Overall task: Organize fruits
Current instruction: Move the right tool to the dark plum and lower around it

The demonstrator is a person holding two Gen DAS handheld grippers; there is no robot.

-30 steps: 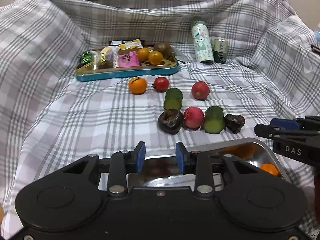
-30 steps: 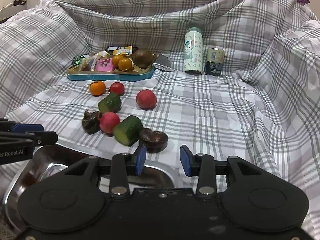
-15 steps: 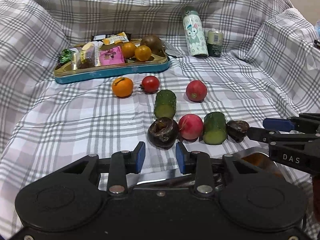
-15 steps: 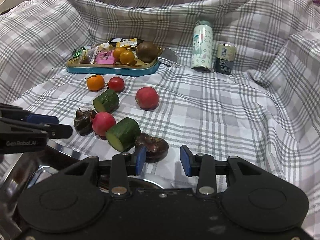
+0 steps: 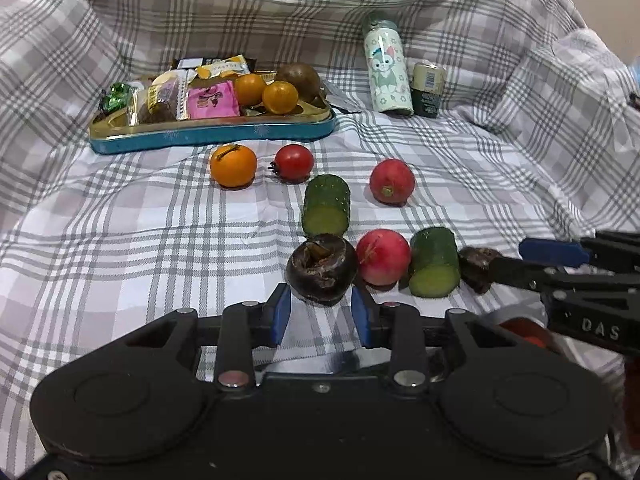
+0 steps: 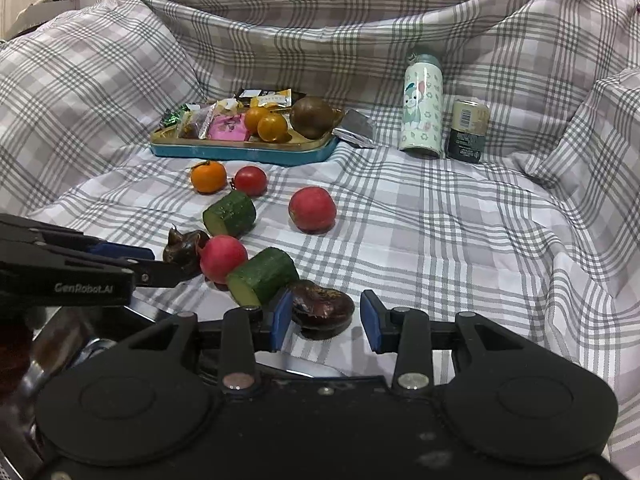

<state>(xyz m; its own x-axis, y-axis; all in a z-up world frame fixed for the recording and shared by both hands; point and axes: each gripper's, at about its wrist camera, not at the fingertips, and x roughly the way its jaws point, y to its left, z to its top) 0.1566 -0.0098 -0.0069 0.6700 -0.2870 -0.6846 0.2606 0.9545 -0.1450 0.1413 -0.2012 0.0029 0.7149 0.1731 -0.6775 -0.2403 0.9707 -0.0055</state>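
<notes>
1. Our left gripper (image 5: pixel 320 314) had its jaws apart, with nothing between the blue pads. The dark round fruit (image 5: pixel 322 268) lay straight ahead of them, just past the tips and centred on the gap, so we judged a short push forward would bracket it.

2. Our right gripper (image 6: pixel 324 322) was likewise spread and empty. The flatter dark fruit (image 6: pixel 322 306) sat at its tips, nearer the left pad than the right, with its long axis running across the gap. We judged each hand to be nearest its own dark fruit.

3. The round dark fruit looked wrinkled, blackish and glossy, with a torn brownish patch on top. It seemed soft, so a gentle squeeze looked wise.

4. Beside it on the checked cloth (image 5: pixel 120 240) ran a near row: a red fruit (image 5: pixel 383 257) touching or almost touching it, then a cut cucumber piece (image 5: pixel 434 266) lying with its pale face towards us, then the second dark fruit.

5. Farther from the near edge of the cloth lay another cucumber piece (image 5: pixel 326 205), a second red fruit (image 5: pixel 392 181), a small tomato (image 5: pixel 294 162) and an orange fruit (image 5: pixel 233 165).

6. Towards the far edge stood a blue tin tray (image 5: pixel 212 134) with snacks and more fruit, well apart from our grippers.

7. A metal bowl (image 6: pixel 60 344) sat at the near edge beneath both grippers, largely hidden; we took it for the destination.
</notes>
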